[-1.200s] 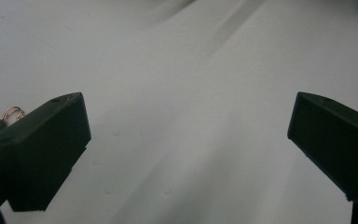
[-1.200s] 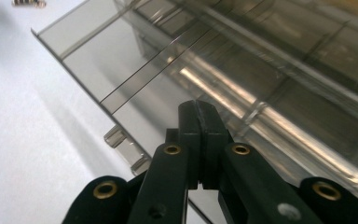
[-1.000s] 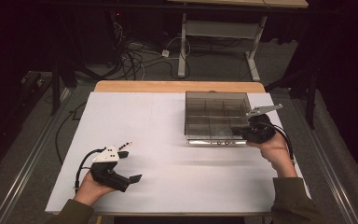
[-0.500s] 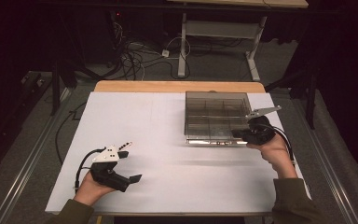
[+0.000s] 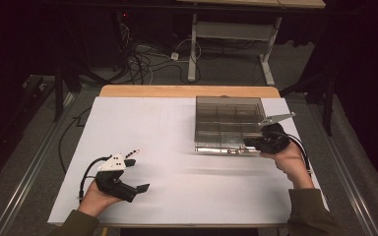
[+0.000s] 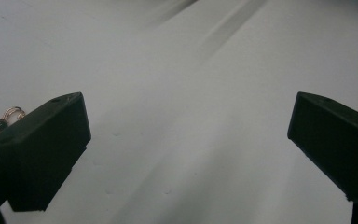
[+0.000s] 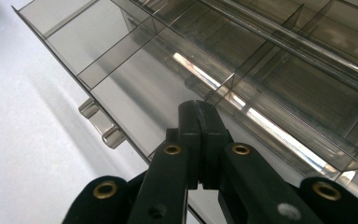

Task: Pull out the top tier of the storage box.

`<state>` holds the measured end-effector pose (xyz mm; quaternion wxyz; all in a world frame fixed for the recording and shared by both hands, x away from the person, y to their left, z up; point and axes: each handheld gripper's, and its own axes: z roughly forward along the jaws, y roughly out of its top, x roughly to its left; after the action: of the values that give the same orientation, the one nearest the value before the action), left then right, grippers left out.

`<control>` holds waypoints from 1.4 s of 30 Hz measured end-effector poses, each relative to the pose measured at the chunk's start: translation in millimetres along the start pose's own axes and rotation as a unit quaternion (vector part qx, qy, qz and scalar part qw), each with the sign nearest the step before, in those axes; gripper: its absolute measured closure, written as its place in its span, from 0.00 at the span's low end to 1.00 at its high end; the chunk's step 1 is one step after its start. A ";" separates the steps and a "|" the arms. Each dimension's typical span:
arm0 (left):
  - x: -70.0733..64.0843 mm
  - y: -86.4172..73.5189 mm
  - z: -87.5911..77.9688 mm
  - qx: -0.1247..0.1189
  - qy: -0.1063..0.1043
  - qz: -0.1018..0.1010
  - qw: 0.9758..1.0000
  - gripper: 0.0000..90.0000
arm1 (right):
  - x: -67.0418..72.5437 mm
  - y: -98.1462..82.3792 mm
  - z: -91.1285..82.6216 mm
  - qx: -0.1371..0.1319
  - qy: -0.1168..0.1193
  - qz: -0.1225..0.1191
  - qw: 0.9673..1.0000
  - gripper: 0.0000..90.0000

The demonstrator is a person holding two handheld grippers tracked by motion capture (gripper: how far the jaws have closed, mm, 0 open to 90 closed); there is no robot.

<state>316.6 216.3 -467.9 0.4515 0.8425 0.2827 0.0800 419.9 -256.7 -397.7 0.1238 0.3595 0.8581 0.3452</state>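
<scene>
A smoky clear plastic compartment box (image 5: 226, 123) lies flat at the back right of the white table (image 5: 177, 132). My right gripper (image 5: 250, 143) is at its front right corner, jaws shut tight together with nothing visible between them. In the right gripper view the closed tips (image 7: 198, 108) rest just over the box's front part (image 7: 270, 60), a little to the right of a front latch (image 7: 103, 127); whether they touch the lid I cannot tell. My left gripper (image 5: 137, 174) sits near the front left of the table, open wide over bare white surface (image 6: 186, 135).
The box has several compartments under a lid. A wooden strip (image 5: 187, 91) borders the table's far edge. Beyond it, cables (image 5: 142, 59) lie on the floor beside the legs of another table (image 5: 193, 54). Metal rails (image 5: 24, 167) run along the floor at both sides.
</scene>
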 end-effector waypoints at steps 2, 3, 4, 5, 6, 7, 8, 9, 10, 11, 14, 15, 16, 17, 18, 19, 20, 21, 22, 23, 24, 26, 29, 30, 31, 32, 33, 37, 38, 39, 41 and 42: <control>0.0 -0.1 -0.1 -0.001 0.000 0.000 1.000 0.00 | -0.6 -0.2 0.3 0.000 0.000 0.000 1.000 1.00; 0.1 -0.1 -0.1 0.000 0.000 0.000 1.000 0.00 | -0.8 -0.3 0.4 -0.001 0.000 0.000 1.000 1.00; 0.1 -0.1 0.0 0.000 0.000 0.000 1.000 0.00 | -0.6 -0.2 0.3 0.000 0.000 0.000 1.000 1.00; 0.0 -0.1 0.1 0.000 0.000 0.000 1.000 0.00 | -0.5 -0.2 0.2 -0.001 0.000 0.000 1.000 1.00; 0.0 0.0 0.1 0.000 0.000 0.000 1.000 0.00 | -0.6 -0.2 -0.3 -0.001 0.000 0.001 1.000 1.00; -0.1 0.0 0.0 0.000 0.000 0.000 1.000 0.00 | -1.0 -0.2 -1.1 -0.003 -0.001 0.000 1.000 1.00; 0.0 -0.1 -0.1 0.000 0.000 0.000 1.000 0.00 | -1.5 -0.2 -2.3 -0.007 -0.003 0.003 1.000 1.00; 0.1 -0.1 -0.1 0.000 0.000 0.000 1.000 0.00 | -2.4 -0.3 -3.9 -0.010 -0.002 0.005 1.000 1.00; 0.2 -0.1 0.0 0.000 0.000 0.000 1.000 0.00 | -3.2 -0.4 -5.6 -0.014 -0.002 0.006 1.000 1.00; 0.1 0.0 0.1 0.000 0.000 0.000 1.000 0.00 | -3.7 -0.6 -7.2 -0.017 -0.003 0.008 1.000 1.00; 0.0 0.0 0.4 0.000 -0.001 0.000 1.000 0.00 | -2.9 -0.3 -13.4 -0.028 -0.003 0.011 1.000 1.00; 0.0 0.0 0.5 0.000 -0.001 0.000 1.000 0.00 | -2.0 -0.3 -15.7 -0.033 -0.002 0.012 0.999 1.00; 0.0 0.0 0.5 0.001 -0.001 0.000 1.000 0.00 | -0.9 -0.4 -17.9 -0.037 -0.001 0.013 0.999 0.97; -0.1 0.0 0.7 0.001 -0.001 0.000 1.000 0.00 | 0.3 -0.7 -20.0 -0.040 0.000 0.011 0.999 0.95; -0.5 0.1 0.8 0.001 -0.001 0.000 1.000 0.00 | 1.4 -1.5 -22.2 -0.042 0.000 0.011 0.999 0.95; -0.8 0.2 0.9 0.001 -0.001 0.001 1.000 0.00 | 2.8 -2.5 -24.5 -0.043 0.002 0.011 0.999 0.93; -1.0 0.5 0.9 0.002 -0.001 0.001 1.000 0.00 | 4.3 -3.5 -26.7 -0.047 0.002 0.010 0.999 0.91; -1.2 0.8 1.0 0.001 -0.001 0.002 1.000 0.00 | 5.5 -4.5 -29.0 -0.051 0.003 0.007 0.999 0.90; -1.4 1.1 1.1 0.001 -0.001 0.002 1.000 0.00 | 7.2 -5.3 -31.4 -0.052 0.004 0.009 0.999 0.88; -1.6 1.3 1.4 0.001 -0.001 0.002 1.000 0.00 | 8.4 -6.0 -33.5 -0.055 0.005 0.008 0.998 0.85; -1.8 1.5 1.8 0.001 -0.001 0.002 1.000 0.00 | 9.9 -6.7 -35.3 -0.057 0.006 0.008 0.998 0.82; -2.2 1.8 2.4 0.003 -0.002 0.004 1.000 0.00 | 12.9 -8.6 -38.1 -0.058 0.005 0.005 0.998 0.78; -2.6 2.1 2.6 0.002 -0.002 0.004 1.000 0.00 | 16.5 -12.8 -41.5 -0.068 0.010 0.005 0.998 0.71; -2.6 2.2 2.5 0.002 -0.002 0.004 1.000 0.00 | 17.6 -14.5 -42.5 -0.071 0.013 0.005 0.997 0.70; -2.6 2.2 2.5 0.002 -0.002 0.005 1.000 0.00 | 18.4 -16.0 -43.3 -0.072 0.013 0.003 0.997 0.67; -2.7 2.2 2.5 0.002 -0.002 0.005 1.000 0.00 | 19.6 -17.4 -44.2 -0.072 0.012 0.004 0.997 0.65; -2.8 2.2 2.6 0.003 -0.002 0.005 1.000 0.00 | 20.5 -18.9 -44.7 -0.074 0.012 0.002 0.997 0.64; -3.2 2.6 3.2 0.003 -0.002 0.006 1.000 0.00 | 25.6 -26.3 -46.8 -0.080 0.019 -0.004 0.997 0.61; -3.3 2.5 3.1 0.003 -0.002 0.006 1.000 0.00 | 27.2 -27.9 -46.9 -0.080 0.018 -0.006 0.997 0.61; -3.3 2.4 3.0 0.003 -0.002 0.006 1.000 0.00 | 28.5 -29.3 -47.1 -0.080 0.020 -0.008 0.997 0.60; -3.2 2.2 2.5 0.003 -0.002 0.006 1.000 0.00 | 31.4 -32.3 -48.5 -0.082 0.022 -0.012 0.996 0.59; -3.1 2.1 2.4 0.002 -0.002 0.005 1.000 0.00 | 32.6 -33.8 -49.2 -0.083 0.023 -0.012 0.996 0.58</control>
<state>315.8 212.0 -467.2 0.4500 0.8451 0.2774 0.0800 356.1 -275.6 -383.6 0.1375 0.3298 0.8332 0.4220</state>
